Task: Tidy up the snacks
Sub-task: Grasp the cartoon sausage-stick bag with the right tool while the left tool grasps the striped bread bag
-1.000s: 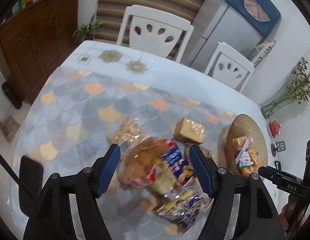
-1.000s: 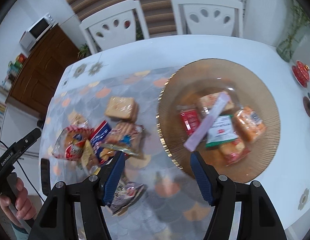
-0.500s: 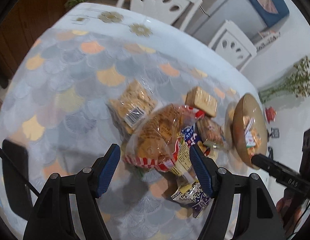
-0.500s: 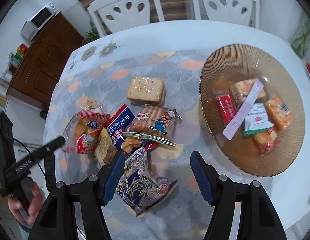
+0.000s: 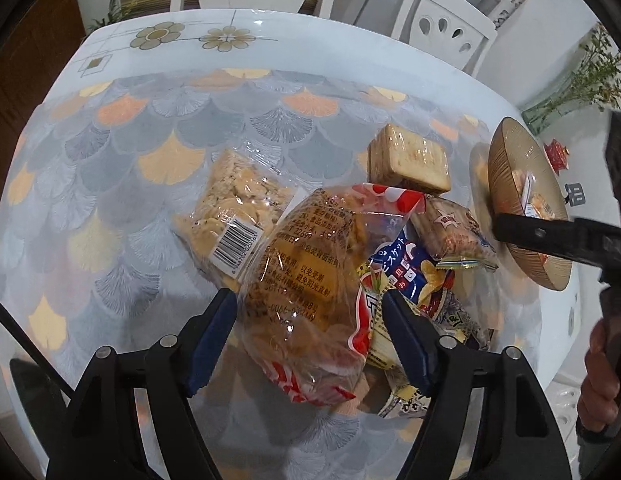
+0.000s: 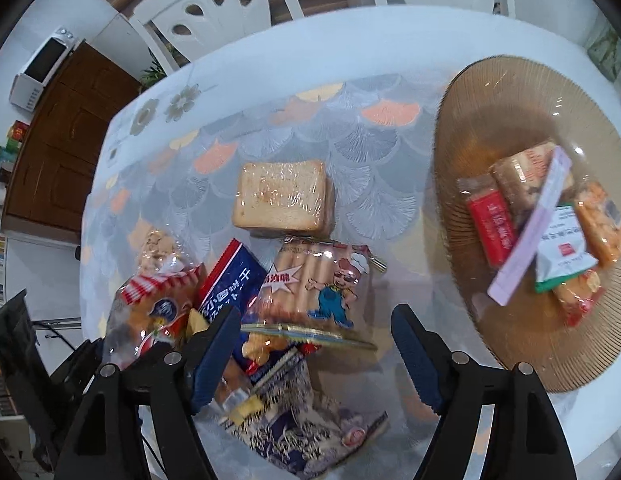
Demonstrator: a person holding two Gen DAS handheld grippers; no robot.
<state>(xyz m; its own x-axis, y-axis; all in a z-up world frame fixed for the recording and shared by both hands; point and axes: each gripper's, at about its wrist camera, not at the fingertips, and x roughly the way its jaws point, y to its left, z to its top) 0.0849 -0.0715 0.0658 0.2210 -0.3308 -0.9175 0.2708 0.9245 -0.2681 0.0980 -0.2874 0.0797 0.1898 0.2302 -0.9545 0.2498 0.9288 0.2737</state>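
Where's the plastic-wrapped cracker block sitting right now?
In the right wrist view the cracker block lies on the patterned mat, left of the brown plate, just behind the cartoon-chef snack pack.

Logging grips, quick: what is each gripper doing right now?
Left gripper: open, straddling the bread bag.
Right gripper: open, just widened, holding nothing.

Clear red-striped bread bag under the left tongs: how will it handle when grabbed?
The clear red-striped bread bag looks puffy, so probably light and squashy. Its glossy film may slip. It overlaps the blue biscuit packet, which might shift too.
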